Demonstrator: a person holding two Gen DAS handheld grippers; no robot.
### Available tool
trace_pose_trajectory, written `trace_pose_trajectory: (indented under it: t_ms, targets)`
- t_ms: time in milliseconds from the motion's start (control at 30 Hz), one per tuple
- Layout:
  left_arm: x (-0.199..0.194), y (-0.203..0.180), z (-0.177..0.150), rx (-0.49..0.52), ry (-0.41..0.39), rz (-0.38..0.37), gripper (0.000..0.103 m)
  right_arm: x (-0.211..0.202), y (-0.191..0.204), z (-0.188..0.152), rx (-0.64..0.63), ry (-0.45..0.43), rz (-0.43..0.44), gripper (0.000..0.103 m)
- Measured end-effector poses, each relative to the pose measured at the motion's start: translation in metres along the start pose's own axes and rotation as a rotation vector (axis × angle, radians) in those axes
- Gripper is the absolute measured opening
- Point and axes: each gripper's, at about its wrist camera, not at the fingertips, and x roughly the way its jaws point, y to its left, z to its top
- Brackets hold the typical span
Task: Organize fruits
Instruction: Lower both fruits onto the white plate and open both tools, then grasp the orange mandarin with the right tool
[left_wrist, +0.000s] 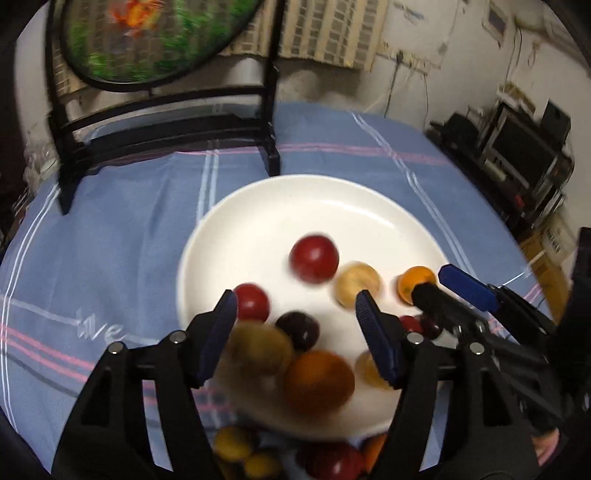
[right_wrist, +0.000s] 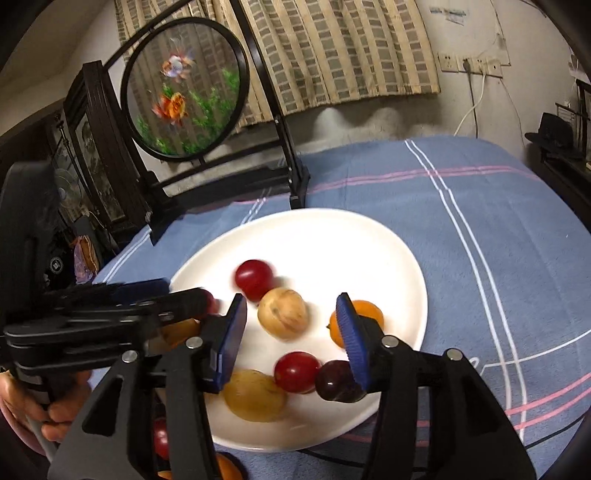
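Note:
A white plate on the blue cloth carries several fruits. In the left wrist view my left gripper is open above the plate's near side. A dark plum, a brown kiwi and an orange lie below its gap, untouched. A blurred red fruit sits farther in. My right gripper is open too, with nothing pinched. A tan fruit lies just past its gap and a small orange sits behind its right finger. The left gripper enters from the left.
A round goldfish picture on a black stand rises behind the plate. Loose yellow fruit and red fruit lie on the cloth near the plate's front rim. A dark shelf with equipment stands at the right. A hand holds the left gripper.

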Motion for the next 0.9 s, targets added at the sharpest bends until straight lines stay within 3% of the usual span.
trace_pose_trajectory:
  t_ms: [133,233,367,433,667,767,900]
  targets:
    - [-0.048,0.014,-0.026,-0.016,-0.110,0.044,0.088,-0.013,0.012,0.002,-0.027,-0.013,0.023,0.051]
    - [-0.073,0.024,-0.060,-0.014,-0.153,0.078,0.094,-0.026,0.024,-0.005,-0.063,-0.004,0.031,0.051]
    - [-0.082,0.032,-0.109,-0.021,-0.133,0.069,0.095,-0.050,0.033,-0.033,-0.093,0.057,0.076,0.051]
    - [-0.076,0.026,-0.128,0.035,-0.064,0.145,0.095,-0.060,0.041,-0.049,-0.146,0.097,0.091,0.051]
    - [-0.083,0.010,-0.143,0.132,-0.129,0.302,0.097,-0.078,0.074,-0.083,-0.357,0.191,0.111,0.052]
    - [-0.079,0.022,-0.139,0.082,-0.102,0.294,0.097,-0.091,0.084,-0.089,-0.412,0.206,0.172,0.052]
    - [-0.081,0.038,-0.135,-0.016,-0.087,0.240,0.097,-0.097,0.089,-0.104,-0.511,0.249,0.152,0.052]
